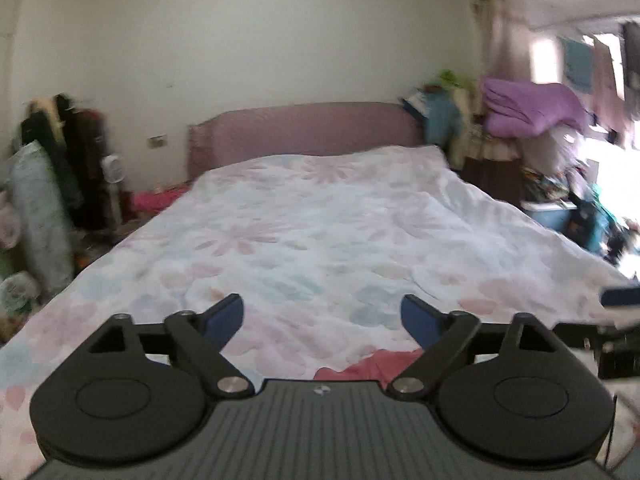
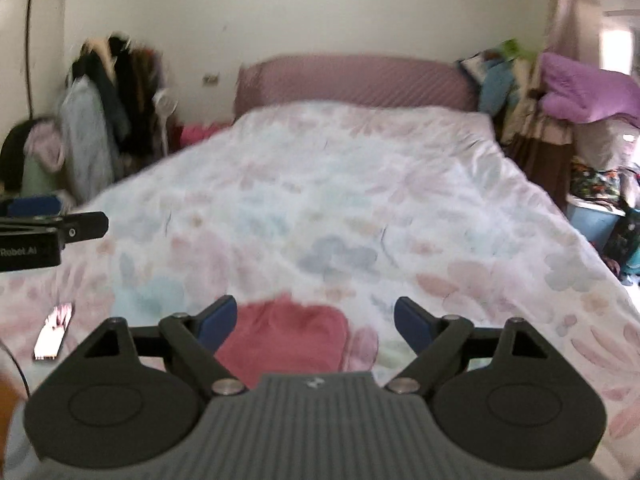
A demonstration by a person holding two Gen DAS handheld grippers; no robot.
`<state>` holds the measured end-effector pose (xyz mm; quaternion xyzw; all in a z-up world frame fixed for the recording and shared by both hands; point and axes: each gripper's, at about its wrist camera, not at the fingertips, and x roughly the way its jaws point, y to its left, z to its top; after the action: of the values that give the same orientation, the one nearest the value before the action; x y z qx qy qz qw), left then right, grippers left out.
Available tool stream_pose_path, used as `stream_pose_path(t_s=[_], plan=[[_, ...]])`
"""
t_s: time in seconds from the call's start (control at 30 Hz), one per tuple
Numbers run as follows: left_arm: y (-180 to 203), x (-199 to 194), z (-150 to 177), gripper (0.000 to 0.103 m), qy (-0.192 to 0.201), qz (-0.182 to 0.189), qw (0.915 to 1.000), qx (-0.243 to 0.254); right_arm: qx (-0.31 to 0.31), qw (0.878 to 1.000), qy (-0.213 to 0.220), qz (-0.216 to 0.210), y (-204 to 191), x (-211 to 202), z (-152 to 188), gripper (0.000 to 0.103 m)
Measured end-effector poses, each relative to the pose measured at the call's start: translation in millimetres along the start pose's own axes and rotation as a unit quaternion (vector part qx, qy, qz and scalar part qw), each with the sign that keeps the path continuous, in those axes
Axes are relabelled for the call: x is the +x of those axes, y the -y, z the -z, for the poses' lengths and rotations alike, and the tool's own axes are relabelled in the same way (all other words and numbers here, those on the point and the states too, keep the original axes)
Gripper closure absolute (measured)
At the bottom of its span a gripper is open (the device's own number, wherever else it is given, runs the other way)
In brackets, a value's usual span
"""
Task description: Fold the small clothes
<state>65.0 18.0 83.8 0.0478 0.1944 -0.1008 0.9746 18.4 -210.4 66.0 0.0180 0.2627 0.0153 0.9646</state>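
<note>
A small pink-red garment (image 2: 286, 338) lies folded on the floral bedspread (image 2: 328, 208) near the bed's front edge. My right gripper (image 2: 316, 322) hangs above it, open, with nothing between its blue pads. In the left wrist view only a strip of the garment (image 1: 370, 366) shows, below and between the jaws of my left gripper (image 1: 322, 320), which is open and holds nothing. The left gripper (image 2: 44, 236) also appears at the left edge of the right wrist view, and part of the right gripper (image 1: 616, 328) at the right edge of the left wrist view.
A phone (image 2: 54, 336) lies on the bedspread left of the garment. A pink headboard (image 1: 304, 128) stands at the far end. Hanging clothes (image 2: 104, 108) crowd the left side; piled bedding (image 1: 532, 108) and boxes (image 1: 552, 212) crowd the right.
</note>
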Motion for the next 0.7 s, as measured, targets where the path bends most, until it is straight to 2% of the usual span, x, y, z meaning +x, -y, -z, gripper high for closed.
stream_pose_path(t_s=[0.13,0.27,0.47,0.57,0.7], plan=[[4.7,-4.3,13.0,0.0,-0.053,-0.011,0.9983,-0.024,0.012,1.0,0.007,0.022,-17.9,-19.0,9.2,0.021],[7.6,-11.5,36.0,0.0,-0.079,-0.013,0.996,-0.039,0.019,0.999,-0.006,0.03,-34.5,-28.0,36.9,0.021],[15.8,-20.3,66.1,0.0,-0.121,-0.01,0.9924,-0.018,0.019,0.997,-0.067,0.044,-43.2,-21.8,81.4,0.021],[22.0,-19.3,82.6,0.0,-0.152,-0.004,0.9882,-0.016,0.028,0.993,-0.108,0.031,-43.1,-15.8,99.7,0.021],[30.5,-21.3,102.7,0.0,-0.19,0.003,0.9817,-0.013,0.032,0.989,-0.138,0.029,-47.8,-14.5,121.7,0.021]])
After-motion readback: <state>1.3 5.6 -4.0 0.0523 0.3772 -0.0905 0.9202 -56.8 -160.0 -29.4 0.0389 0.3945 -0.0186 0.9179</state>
